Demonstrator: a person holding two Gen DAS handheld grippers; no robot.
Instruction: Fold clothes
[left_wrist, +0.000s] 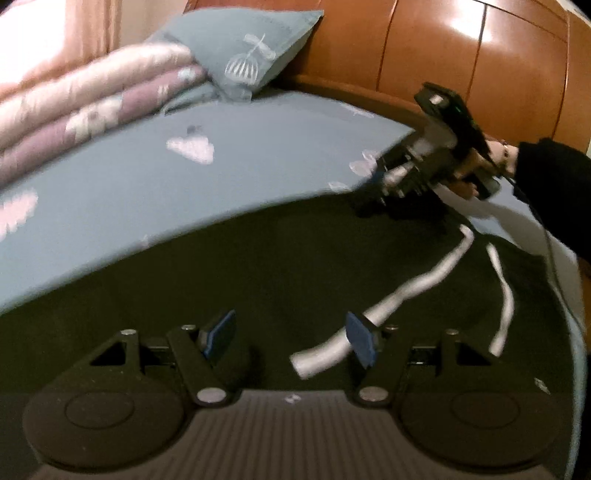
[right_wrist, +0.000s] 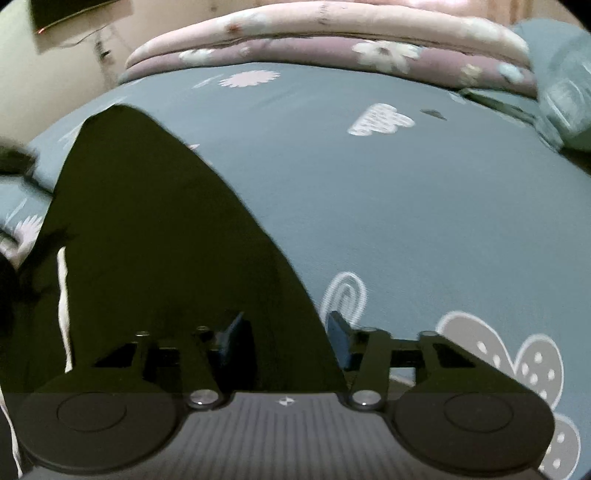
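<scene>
Mostly the surroundings crowd the upper parts of both views: a folded floral quilt (left_wrist: 85, 107) at the upper left of the left wrist view, a grey-blue pillow (left_wrist: 255, 48) leaning beside it, and a glossy wooden headboard (left_wrist: 461, 62) across the upper right. A patterned blue bedsheet (right_wrist: 406, 206) covers the bed. The dark garment (left_wrist: 258, 266) lies spread on it, filling the lower middle, with two white drawstrings (left_wrist: 417, 280) trailing across it. The left gripper (left_wrist: 291, 338) is wide open over the cloth, holding nothing. The right gripper (right_wrist: 286, 341) is likewise spread, straddling the garment's edge without clamping it. No readable writing shows.
</scene>
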